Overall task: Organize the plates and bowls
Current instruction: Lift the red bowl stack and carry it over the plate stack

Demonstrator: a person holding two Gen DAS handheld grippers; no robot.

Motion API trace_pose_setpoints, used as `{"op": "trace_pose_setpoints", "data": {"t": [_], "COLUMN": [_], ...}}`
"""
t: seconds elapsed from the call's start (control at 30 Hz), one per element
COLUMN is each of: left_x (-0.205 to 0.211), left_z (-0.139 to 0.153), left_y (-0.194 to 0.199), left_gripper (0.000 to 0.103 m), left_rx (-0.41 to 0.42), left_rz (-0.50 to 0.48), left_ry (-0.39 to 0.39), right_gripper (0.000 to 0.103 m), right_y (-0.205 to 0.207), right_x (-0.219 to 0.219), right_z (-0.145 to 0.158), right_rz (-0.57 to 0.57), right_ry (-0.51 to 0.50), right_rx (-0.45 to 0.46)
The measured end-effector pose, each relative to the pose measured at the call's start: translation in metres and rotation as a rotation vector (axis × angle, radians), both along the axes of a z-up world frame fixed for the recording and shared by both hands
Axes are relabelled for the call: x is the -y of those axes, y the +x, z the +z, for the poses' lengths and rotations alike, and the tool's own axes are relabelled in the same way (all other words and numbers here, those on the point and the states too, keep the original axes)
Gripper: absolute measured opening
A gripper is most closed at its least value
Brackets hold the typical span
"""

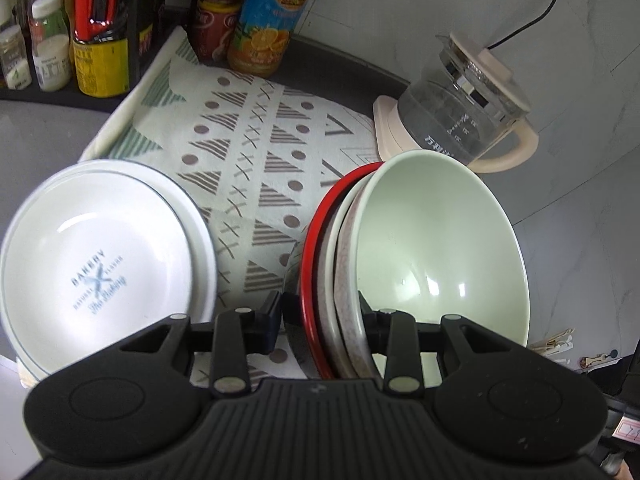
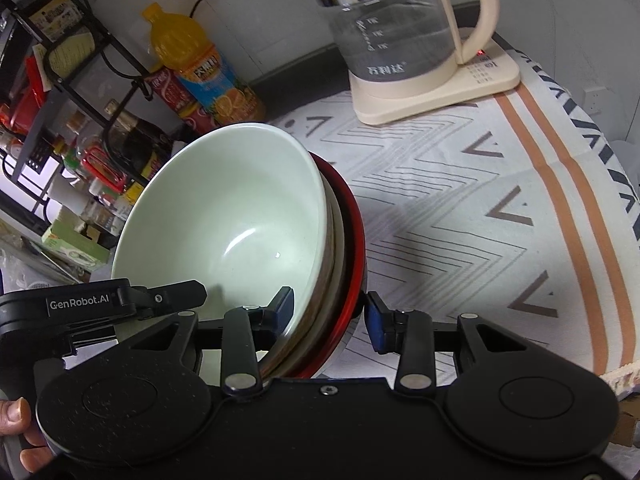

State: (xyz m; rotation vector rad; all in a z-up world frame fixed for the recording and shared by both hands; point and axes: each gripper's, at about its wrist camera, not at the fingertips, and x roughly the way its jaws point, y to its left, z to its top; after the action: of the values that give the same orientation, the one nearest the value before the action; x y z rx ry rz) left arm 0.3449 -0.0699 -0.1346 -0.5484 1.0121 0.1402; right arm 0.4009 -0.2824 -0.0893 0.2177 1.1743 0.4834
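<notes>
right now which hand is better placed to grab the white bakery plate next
Probably left: the white plate lies right beside the left fingers; the right view misses it. Both pairs grip the bowl stack, though.

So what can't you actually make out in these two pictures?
- How many dishes sit under the green bowl in the stack: both views show only rim edges.
- Whether the stack touches the cloth: the grippers' bodies hide its bottom.
- The white plate: blurred in the left view, cut off at its lower left, absent from the right view.
- Jar labels on the rack: too small.
</notes>
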Motion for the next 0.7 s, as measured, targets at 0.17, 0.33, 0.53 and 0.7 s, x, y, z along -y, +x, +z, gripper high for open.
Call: {"op": "trace_pose_setpoints", "data": {"t": [0.17, 0.33, 0.53, 0.7], "left_x": [-0.019, -0.038, -0.071, -0.095], "left_z": [0.008, 0.015, 0.018, 0.018], "left_y": [-0.004, -0.015, -0.031, -0.041], "left_gripper": [0.033, 0.033, 0.033, 0.033], "left_rx": [0.014, 0.026, 0.029, 0.025], "left_rz": [0.0, 0.003, 0.041, 0.064], "left_ry": [0.009, 0.028, 0.025, 0.028], "right_gripper": [0.038, 0.038, 0.037, 0.037], "right_y": [-0.004, -0.006, -0.011, -0.015], "right_x": [-0.017, -0.037, -0.072, -0.1], "right_z": [0.007, 0.014, 0.022, 0.023], "right_rz": [-0.005, -0.006, 0.024, 0.049], "right_ry": [0.011, 0.031, 0.036, 0.039], "right_rx": [0.013, 0.018, 0.038, 0.039]}}
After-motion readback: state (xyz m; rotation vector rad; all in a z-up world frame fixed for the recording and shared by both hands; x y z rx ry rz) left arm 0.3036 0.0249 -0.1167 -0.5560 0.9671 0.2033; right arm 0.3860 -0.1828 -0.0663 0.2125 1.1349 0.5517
